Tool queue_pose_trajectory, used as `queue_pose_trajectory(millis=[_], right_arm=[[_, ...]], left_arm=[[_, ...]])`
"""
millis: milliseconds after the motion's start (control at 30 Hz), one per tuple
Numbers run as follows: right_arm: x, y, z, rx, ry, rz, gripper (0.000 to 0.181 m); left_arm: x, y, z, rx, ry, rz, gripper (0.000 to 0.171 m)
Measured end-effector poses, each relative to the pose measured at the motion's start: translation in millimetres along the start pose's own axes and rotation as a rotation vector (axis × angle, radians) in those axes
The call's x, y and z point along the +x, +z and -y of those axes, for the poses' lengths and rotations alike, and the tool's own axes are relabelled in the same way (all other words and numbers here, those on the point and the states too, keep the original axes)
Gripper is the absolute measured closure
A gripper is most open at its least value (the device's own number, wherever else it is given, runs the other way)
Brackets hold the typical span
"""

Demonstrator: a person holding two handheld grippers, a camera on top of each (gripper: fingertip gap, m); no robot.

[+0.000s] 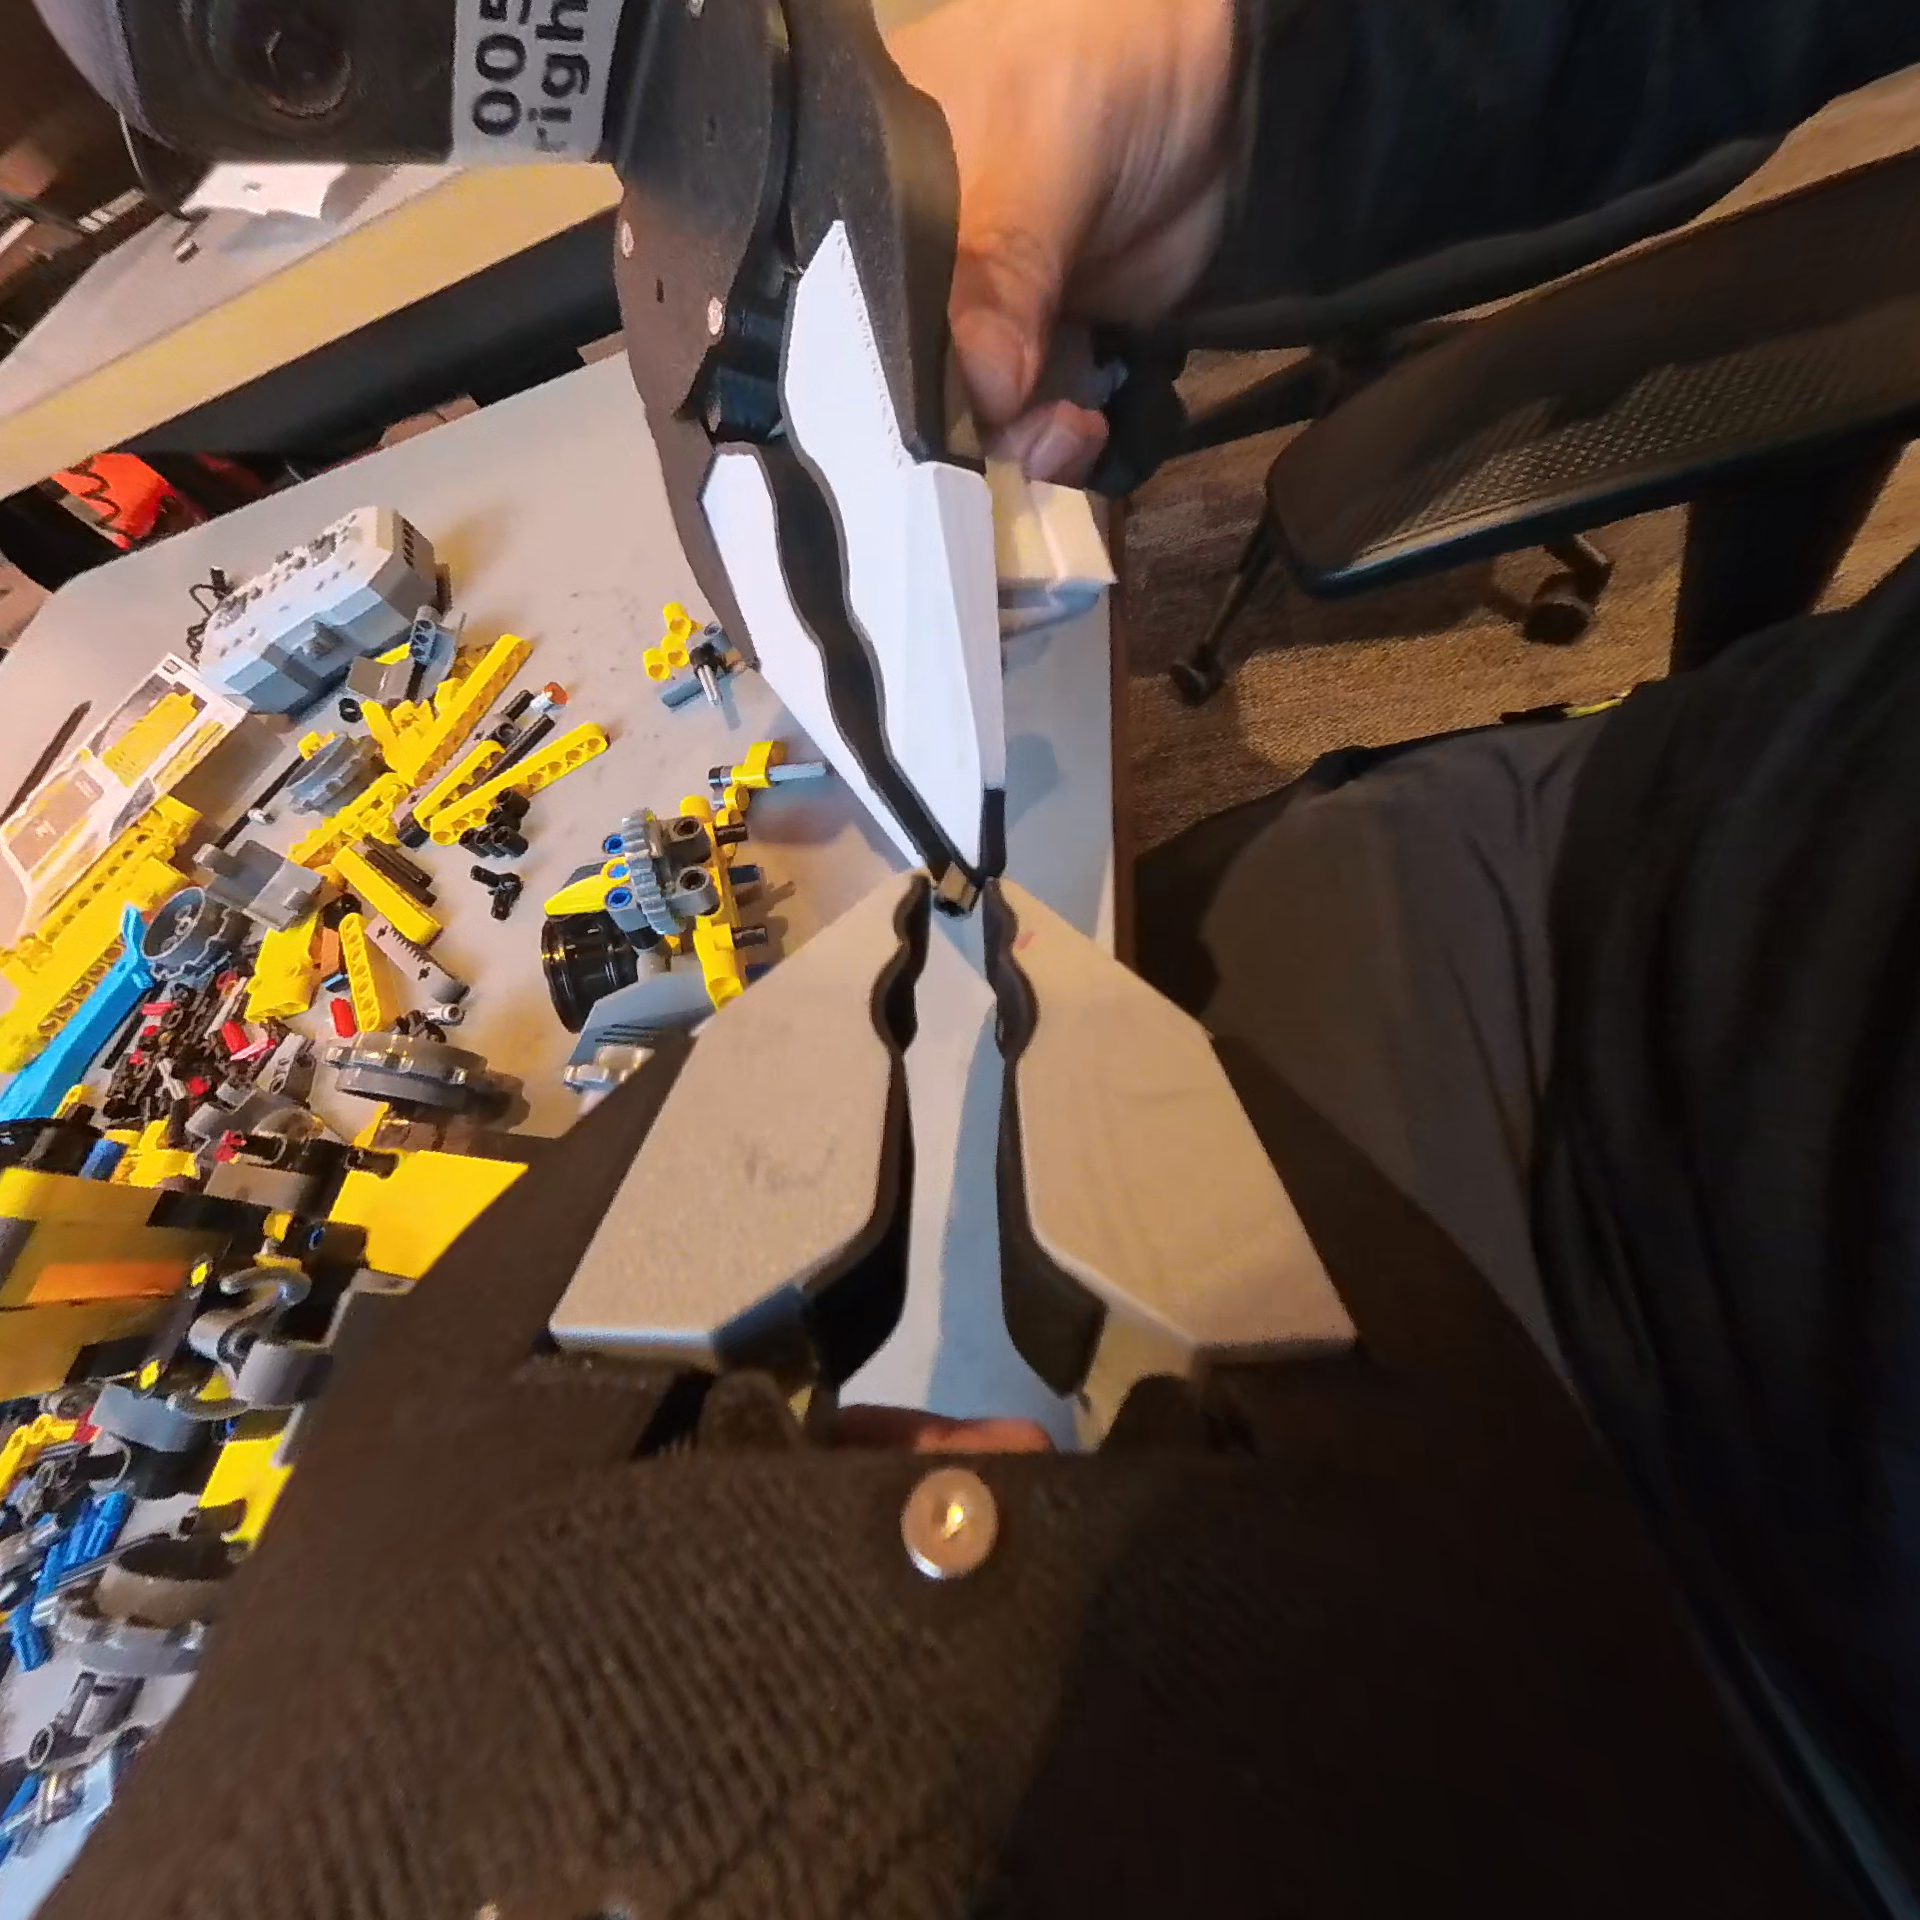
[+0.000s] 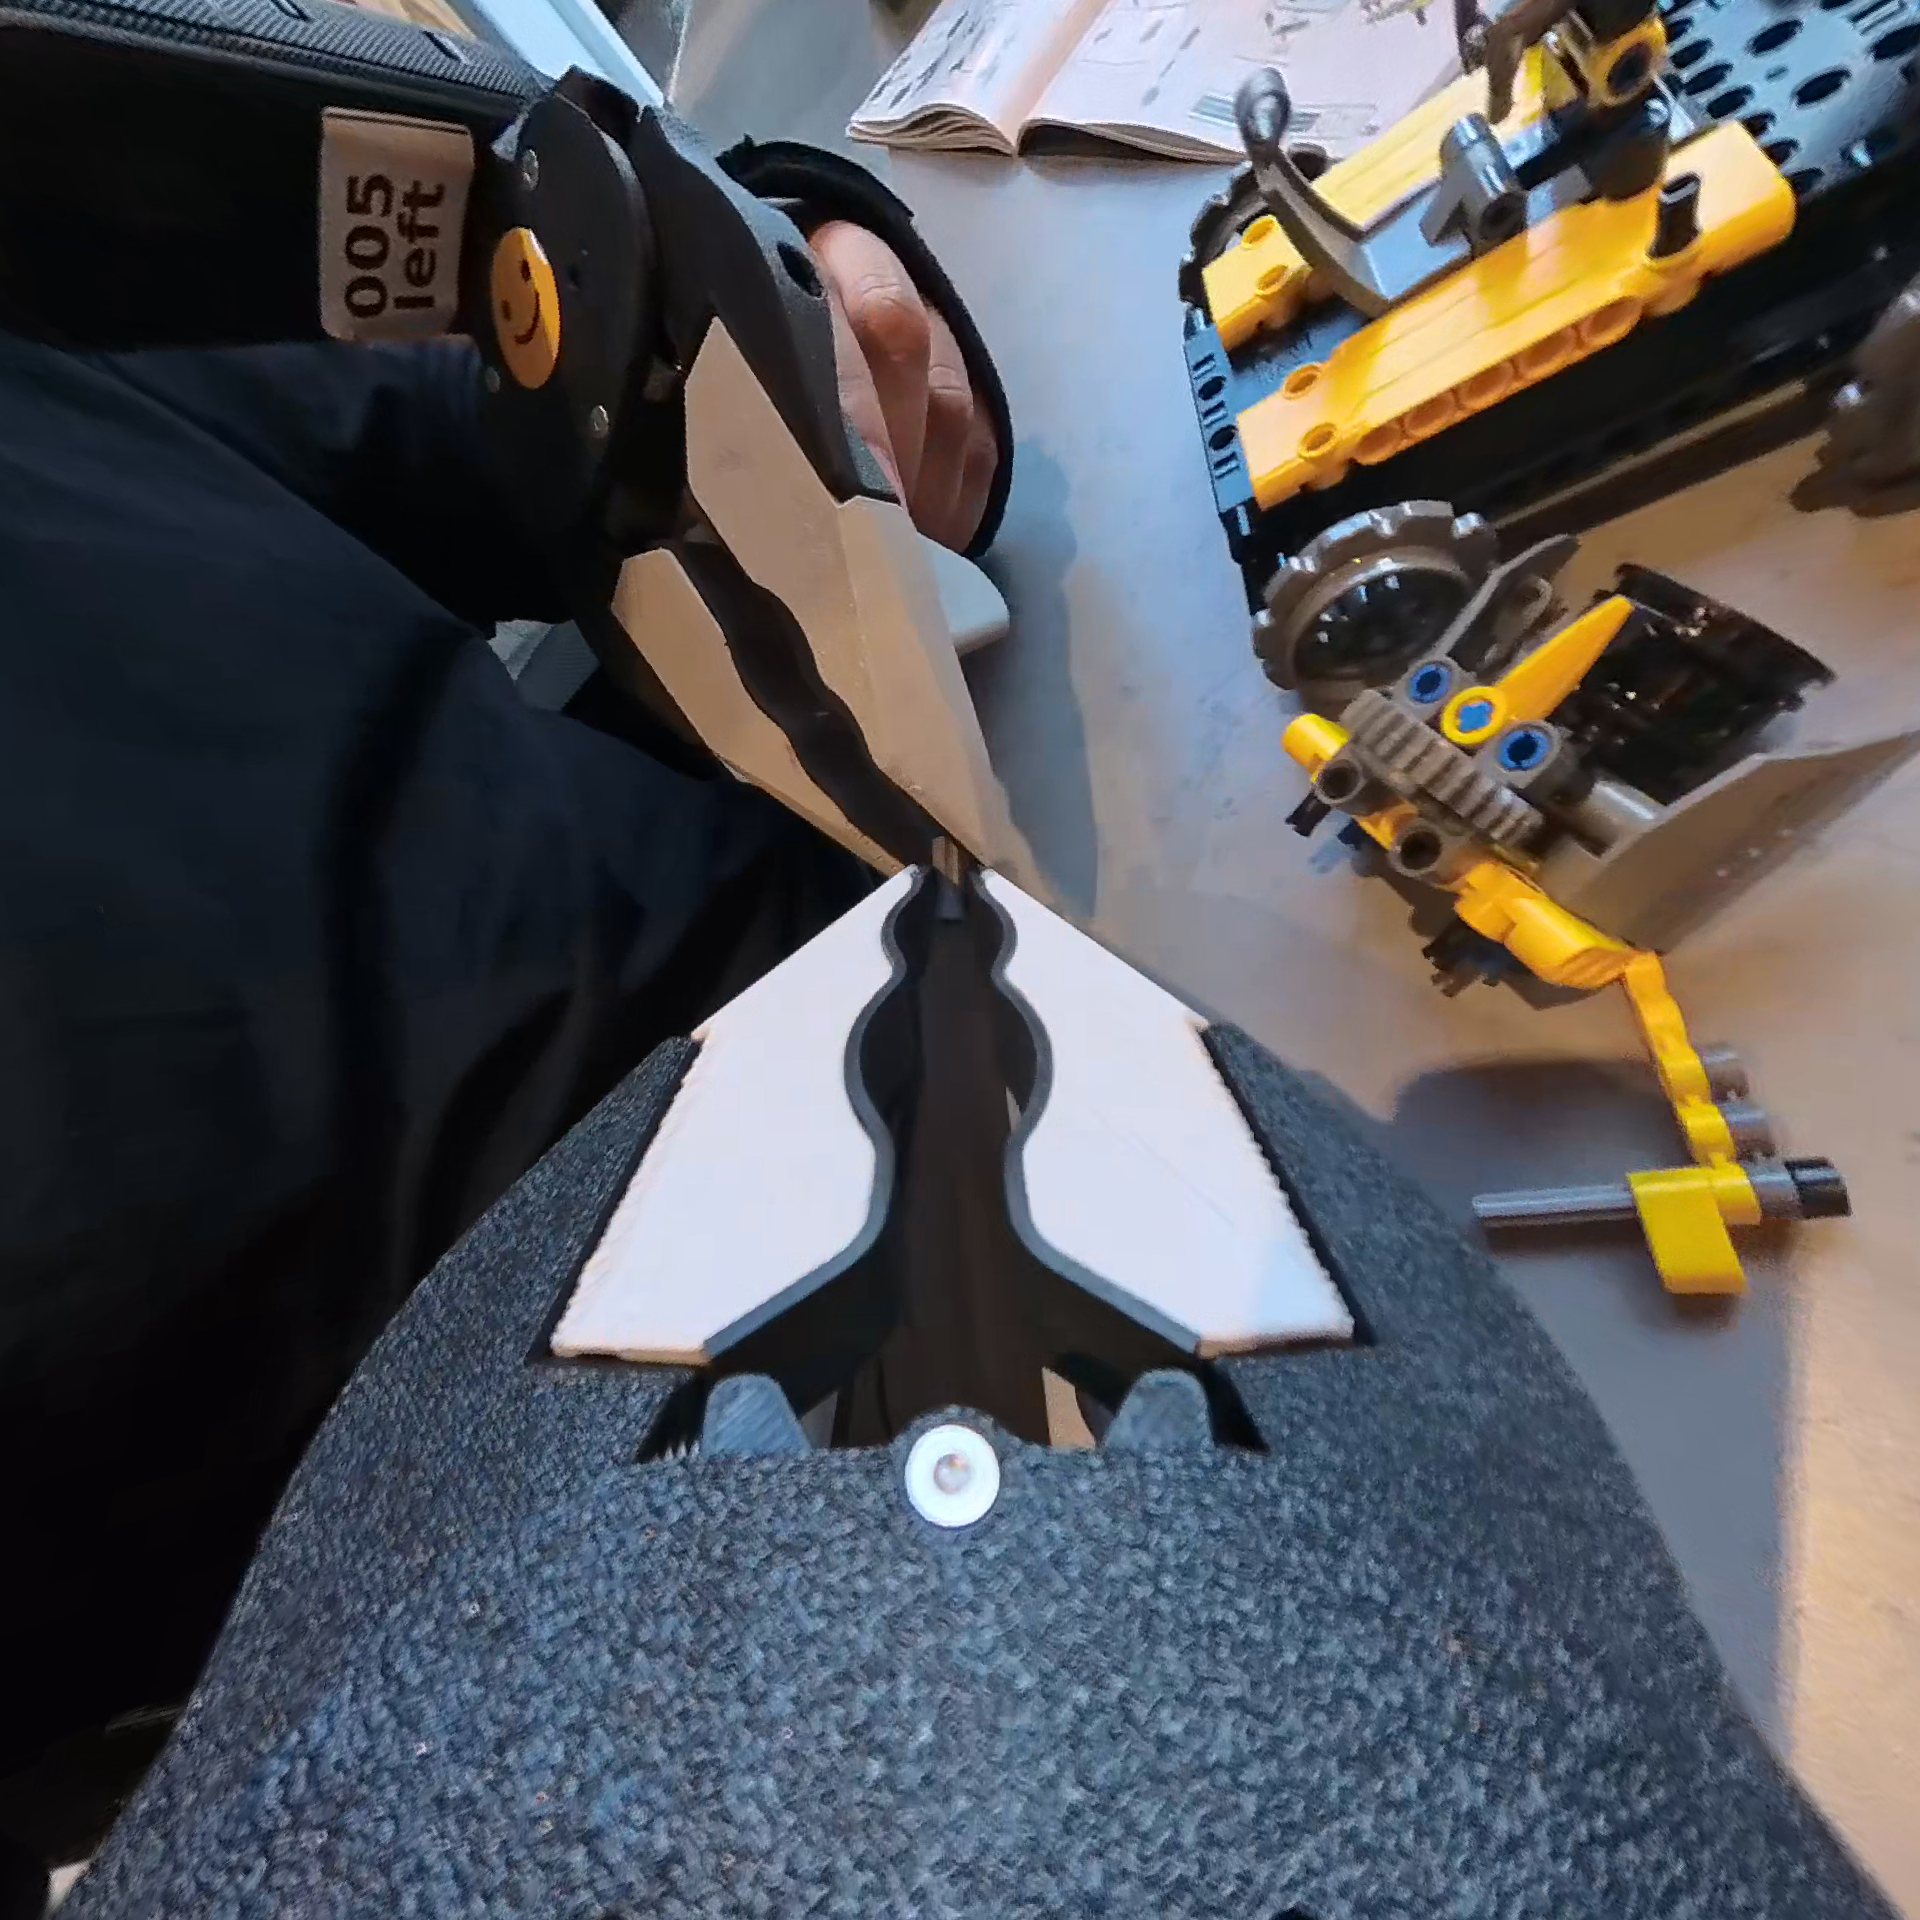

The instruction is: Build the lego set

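Observation:
A small black pin (image 1: pixel 956 894) is held tip to tip between both grippers, just above the grey table's near edge (image 1: pixel 1081 831). My left gripper (image 1: pixel 956 904), with grey fingers, is shut on the pin's near end. My right gripper (image 1: pixel 961 860), with white fingers, comes down from above and is shut on the other end. In the right wrist view the pin (image 2: pixel 948 883) sits between my right gripper (image 2: pixel 945 896) and the left gripper (image 2: pixel 940 847), which reaches in from the upper left. A hand holds each gripper.
Loose yellow, black and grey building parts (image 1: pixel 312 883) cover the table's left side. A small gear assembly (image 2: pixel 1455 769), a yellow piece on a grey axle (image 2: pixel 1683 1205), a yellow tracked model (image 2: pixel 1507 301) and a booklet (image 2: pixel 1091 83) lie nearby. An office chair (image 1: pixel 1558 447) stands beyond the edge.

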State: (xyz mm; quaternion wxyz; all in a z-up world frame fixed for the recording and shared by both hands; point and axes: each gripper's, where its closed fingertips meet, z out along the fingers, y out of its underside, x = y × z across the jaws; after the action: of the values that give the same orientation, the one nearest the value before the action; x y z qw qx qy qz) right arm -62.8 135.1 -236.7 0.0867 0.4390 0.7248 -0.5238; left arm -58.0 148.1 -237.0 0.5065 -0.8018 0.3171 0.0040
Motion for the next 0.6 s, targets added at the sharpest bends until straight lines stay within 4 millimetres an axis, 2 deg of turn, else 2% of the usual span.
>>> queue_pose_trajectory(millis=[33, 267, 367, 600], right_arm=[[1, 1, 0, 0.002, 0.005, 0.002, 0.174], [9, 12, -5, -0.030, 0.046, -0.037, 0.174], [13, 15, -6, -0.067, 0.010, -0.087, 0.175], [18, 2, 3, -0.017, -0.062, -0.167, 0.175]], left_arm=[[0, 0, -1, 0.001, -0.006, -0.004, 0.164], [3, -1, -18, -0.082, -0.013, 0.017, 0.165], [2, -4, -27, -0.123, -0.032, 0.038, 0.165], [-6, -19, -48, -0.188, -0.139, 0.034, 0.165]])
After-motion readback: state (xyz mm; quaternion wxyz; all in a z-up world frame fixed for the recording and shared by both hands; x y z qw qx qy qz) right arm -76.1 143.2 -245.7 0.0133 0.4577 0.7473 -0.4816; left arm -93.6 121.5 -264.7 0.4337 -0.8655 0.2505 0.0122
